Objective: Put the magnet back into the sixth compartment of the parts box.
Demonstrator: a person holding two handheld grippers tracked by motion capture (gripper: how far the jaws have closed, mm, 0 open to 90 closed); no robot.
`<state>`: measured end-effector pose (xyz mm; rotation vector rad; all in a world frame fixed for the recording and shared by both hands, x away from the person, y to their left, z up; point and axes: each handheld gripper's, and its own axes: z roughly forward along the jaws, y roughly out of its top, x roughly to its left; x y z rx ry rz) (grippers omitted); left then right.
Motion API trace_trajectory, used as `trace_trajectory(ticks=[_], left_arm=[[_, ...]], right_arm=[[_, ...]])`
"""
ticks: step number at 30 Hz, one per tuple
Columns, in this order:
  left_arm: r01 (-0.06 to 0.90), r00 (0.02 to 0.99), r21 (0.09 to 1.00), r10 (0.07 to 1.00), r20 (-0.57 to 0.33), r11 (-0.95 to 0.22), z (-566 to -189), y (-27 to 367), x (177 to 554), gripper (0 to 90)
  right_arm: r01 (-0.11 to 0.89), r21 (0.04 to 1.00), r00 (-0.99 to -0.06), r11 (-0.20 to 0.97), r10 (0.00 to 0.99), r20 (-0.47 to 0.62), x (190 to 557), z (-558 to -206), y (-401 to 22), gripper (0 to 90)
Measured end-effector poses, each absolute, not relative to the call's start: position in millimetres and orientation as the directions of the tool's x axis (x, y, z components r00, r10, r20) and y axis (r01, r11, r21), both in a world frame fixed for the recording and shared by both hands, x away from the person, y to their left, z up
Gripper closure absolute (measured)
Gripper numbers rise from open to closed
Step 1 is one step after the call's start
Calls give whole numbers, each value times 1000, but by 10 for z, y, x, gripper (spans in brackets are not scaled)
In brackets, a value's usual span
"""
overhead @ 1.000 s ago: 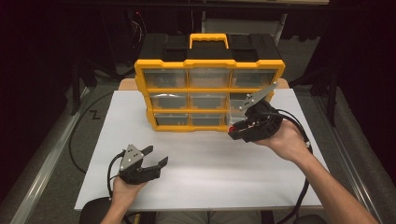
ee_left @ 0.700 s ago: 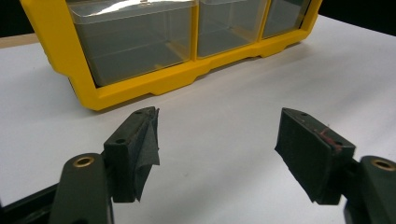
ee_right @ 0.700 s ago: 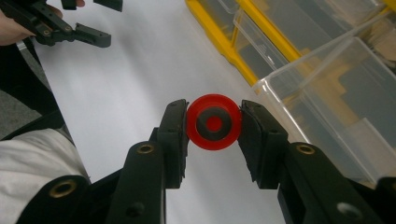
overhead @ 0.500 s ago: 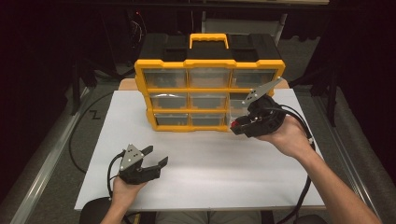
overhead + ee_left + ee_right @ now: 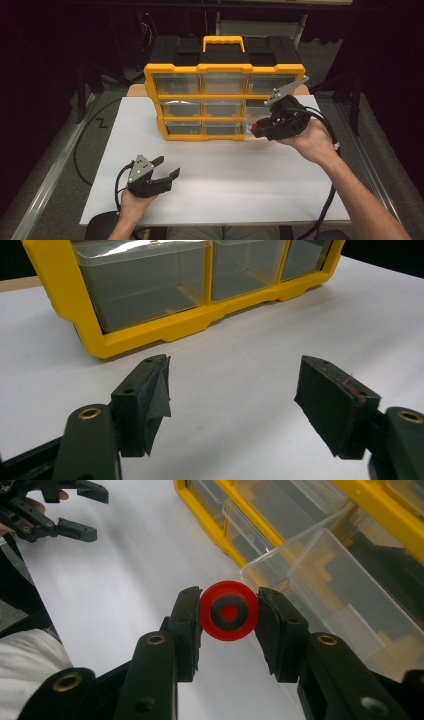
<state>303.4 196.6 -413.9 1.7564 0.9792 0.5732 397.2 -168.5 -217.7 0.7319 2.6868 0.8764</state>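
Yellow drawer organiser [image 5: 225, 100] standing upright at the far side of a white table [image 5: 225, 185], its black carry-case back and yellow handle visible from the high view. The right gripper [image 5: 257, 129], held in the right hand [image 5: 312, 142], sits against the organiser's lower right corner; from above, its grip is reduced to a small red spot. The right gripper view resolves this as a red disc [image 5: 229, 611] with a dark ring and red centre, clamped edge-on between the two jaws, beside a clear drawer [image 5: 340, 605] pulled out of the frame. The left gripper [image 5: 166, 168], held low near the table's front edge, has its jaws spread wide with nothing between them; its own view shows bare table between the pads [image 5: 155, 400], one with loose, peeling lining. Drawer contents cannot be made out
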Motion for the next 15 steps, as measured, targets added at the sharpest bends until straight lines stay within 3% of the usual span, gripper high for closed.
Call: trace_trajectory(ticks=[15], left_arm=[[352, 561, 920, 826, -59, -173, -4139, 1965, 3035, 296]], right_arm=[[431, 603, -815, 672, 576, -60, 4110, -2174, -1742, 651]])
